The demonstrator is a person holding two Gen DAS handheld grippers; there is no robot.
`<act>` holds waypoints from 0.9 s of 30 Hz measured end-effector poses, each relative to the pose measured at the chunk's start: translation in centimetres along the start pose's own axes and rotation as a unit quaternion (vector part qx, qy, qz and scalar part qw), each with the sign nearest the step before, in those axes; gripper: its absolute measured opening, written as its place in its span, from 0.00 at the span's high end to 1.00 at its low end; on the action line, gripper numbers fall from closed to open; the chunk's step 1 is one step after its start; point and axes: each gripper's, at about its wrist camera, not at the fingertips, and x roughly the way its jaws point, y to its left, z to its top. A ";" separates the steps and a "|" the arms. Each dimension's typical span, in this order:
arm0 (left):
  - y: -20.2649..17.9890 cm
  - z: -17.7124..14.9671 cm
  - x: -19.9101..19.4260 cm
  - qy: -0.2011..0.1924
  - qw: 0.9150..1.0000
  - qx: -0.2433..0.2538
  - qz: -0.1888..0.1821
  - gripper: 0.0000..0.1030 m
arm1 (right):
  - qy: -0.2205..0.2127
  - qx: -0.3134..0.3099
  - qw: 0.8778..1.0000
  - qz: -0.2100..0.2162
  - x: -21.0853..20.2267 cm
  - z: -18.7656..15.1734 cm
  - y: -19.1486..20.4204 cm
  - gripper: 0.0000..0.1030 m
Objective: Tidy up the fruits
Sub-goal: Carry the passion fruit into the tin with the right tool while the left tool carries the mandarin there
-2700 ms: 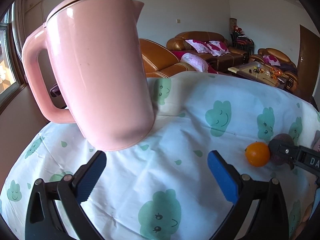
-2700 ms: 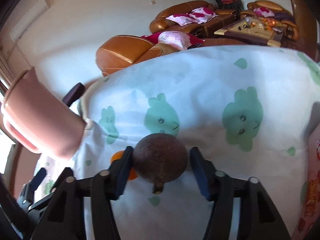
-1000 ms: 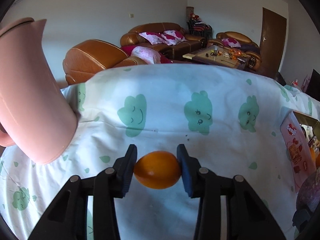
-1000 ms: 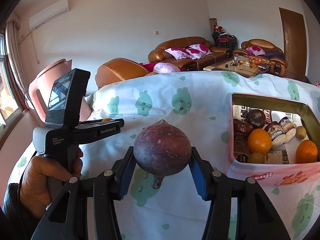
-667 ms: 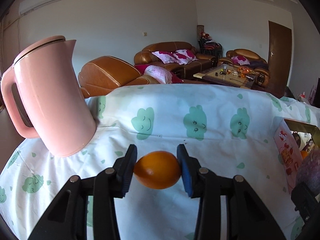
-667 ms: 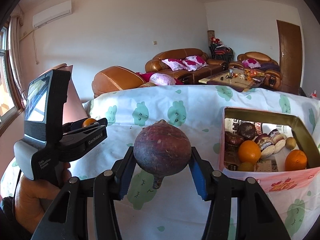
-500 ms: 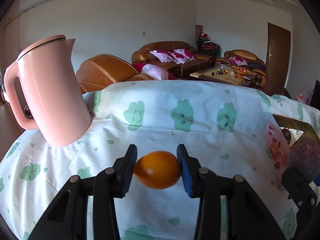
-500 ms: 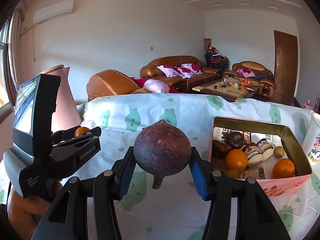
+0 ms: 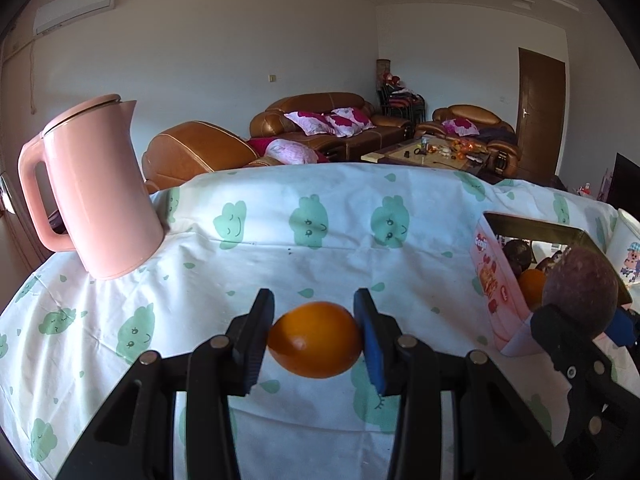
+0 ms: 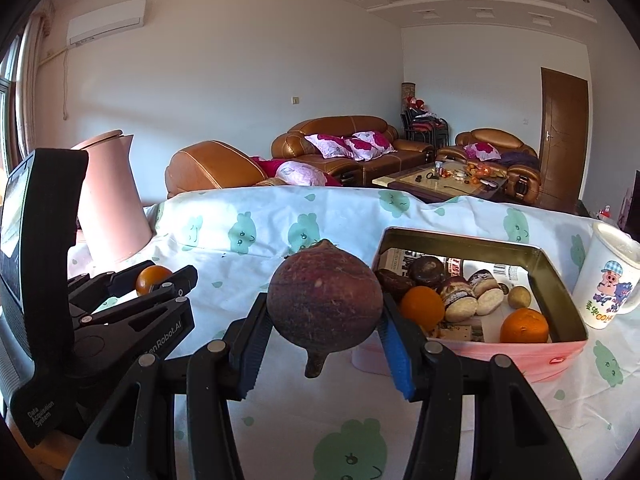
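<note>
My left gripper (image 9: pixel 315 338) is shut on an orange (image 9: pixel 316 339) and holds it above the tablecloth; it also shows at the left of the right wrist view (image 10: pixel 154 280). My right gripper (image 10: pixel 324 322) is shut on a dark purple round fruit (image 10: pixel 324 305), held in the air left of the pink tin box (image 10: pixel 560 354); this fruit also shows in the left wrist view (image 9: pixel 580 288). The box (image 9: pixel 494 280) holds two oranges (image 10: pixel 422 306) and several dark and pale fruits.
A pink kettle (image 9: pixel 94 192) stands at the table's back left. A white cartoon mug (image 10: pixel 610 276) stands right of the box. The table wears a white cloth with green clouds (image 9: pixel 312 220). Sofas and a coffee table lie beyond.
Both grippers have lifted their fruits off the table and swung right. The box has come nearer in both views and the mug has come into sight.
</note>
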 end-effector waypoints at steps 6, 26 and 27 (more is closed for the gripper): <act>-2.2 -0.2 -0.7 -0.005 1.000 0.008 -0.008 0.58 | -0.002 0.006 1.000 -0.011 -0.8 -0.2 -2.2 0.47; -9.1 -0.2 -2.3 -0.024 0.998 0.036 -0.055 0.58 | -0.030 -0.001 0.998 -0.055 -3.1 -0.3 -8.1 0.47; -9.4 -0.2 -2.3 -0.024 0.997 0.036 -0.057 0.58 | -0.029 -0.003 0.998 -0.057 -3.1 -0.3 -8.3 0.47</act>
